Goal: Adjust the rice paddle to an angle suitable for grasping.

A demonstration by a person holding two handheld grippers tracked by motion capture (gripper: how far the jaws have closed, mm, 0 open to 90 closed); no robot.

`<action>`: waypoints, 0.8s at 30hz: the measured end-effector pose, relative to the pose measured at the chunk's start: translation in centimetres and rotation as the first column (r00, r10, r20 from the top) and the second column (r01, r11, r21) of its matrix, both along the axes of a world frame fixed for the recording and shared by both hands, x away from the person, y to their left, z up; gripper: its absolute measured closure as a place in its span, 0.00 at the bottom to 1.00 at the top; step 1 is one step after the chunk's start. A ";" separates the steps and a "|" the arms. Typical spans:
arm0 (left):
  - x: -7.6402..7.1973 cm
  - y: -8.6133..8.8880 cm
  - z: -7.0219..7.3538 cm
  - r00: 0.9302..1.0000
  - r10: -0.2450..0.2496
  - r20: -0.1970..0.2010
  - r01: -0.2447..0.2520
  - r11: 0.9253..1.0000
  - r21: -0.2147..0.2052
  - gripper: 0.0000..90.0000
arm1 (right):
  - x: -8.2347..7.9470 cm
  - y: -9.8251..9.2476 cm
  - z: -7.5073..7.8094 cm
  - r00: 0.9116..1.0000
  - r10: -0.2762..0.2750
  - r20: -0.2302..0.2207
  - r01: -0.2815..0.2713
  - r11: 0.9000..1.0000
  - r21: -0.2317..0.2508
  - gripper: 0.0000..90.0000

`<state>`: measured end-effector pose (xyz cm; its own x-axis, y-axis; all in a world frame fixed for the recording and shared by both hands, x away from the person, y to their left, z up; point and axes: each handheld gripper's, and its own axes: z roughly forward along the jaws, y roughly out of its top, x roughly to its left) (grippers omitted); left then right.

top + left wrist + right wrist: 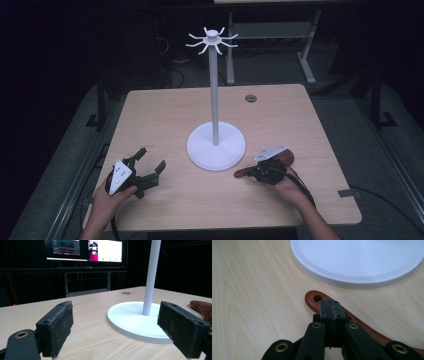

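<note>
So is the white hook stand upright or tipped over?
Upright: the white hook stand rests flat on its round base on the table, pole vertical.

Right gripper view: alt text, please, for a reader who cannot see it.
The right gripper, jaws shut, lies over a brown wooden handle with a hole near its end, on a light wooden table. The white round stand base sits just beyond.
</note>
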<state>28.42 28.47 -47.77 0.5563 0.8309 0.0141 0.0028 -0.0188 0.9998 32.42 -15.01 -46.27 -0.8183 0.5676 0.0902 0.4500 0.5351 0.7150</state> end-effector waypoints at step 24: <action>0.0 0.0 0.0 1.000 0.001 -0.001 -0.001 1.000 -0.001 0.14 | 6.6 -6.2 2.3 0.961 -0.272 0.053 0.275 0.959 -0.073 1.00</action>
